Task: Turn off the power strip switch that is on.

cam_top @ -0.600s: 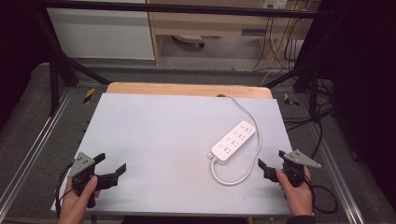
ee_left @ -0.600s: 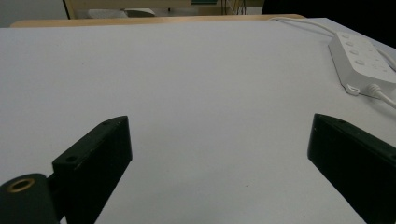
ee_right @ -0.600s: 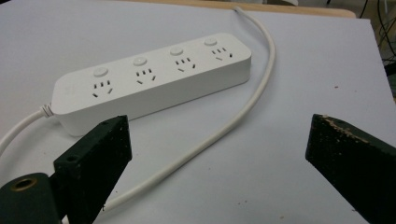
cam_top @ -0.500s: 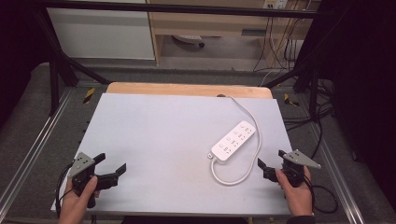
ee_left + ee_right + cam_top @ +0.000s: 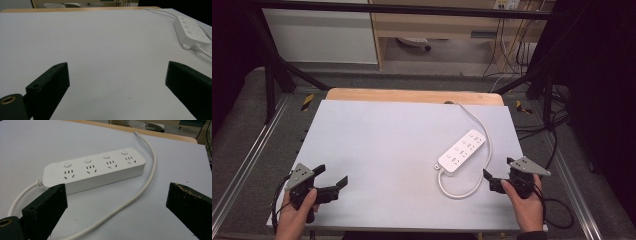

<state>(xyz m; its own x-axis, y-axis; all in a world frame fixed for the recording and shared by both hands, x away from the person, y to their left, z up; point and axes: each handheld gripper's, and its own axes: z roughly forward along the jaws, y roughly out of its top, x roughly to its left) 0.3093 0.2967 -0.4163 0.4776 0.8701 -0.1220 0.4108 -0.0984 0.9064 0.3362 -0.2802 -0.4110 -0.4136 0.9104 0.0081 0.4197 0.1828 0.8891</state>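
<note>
A white power strip with several sockets lies slantwise on the right half of the pale grey table. Its white cable loops from the near end round the right side to the table's back edge. My left gripper rests at the front left corner, open and empty, far from the strip. My right gripper sits at the front right, just right of the cable loop. Its jaws stand wide open, pointing at the strip and cable, touching neither.
A wooden edge shows behind the grey sheet. Metal frame rails run along both sides of the table. Loose dark cables lie on the floor at the right, and a white cabinet stands behind.
</note>
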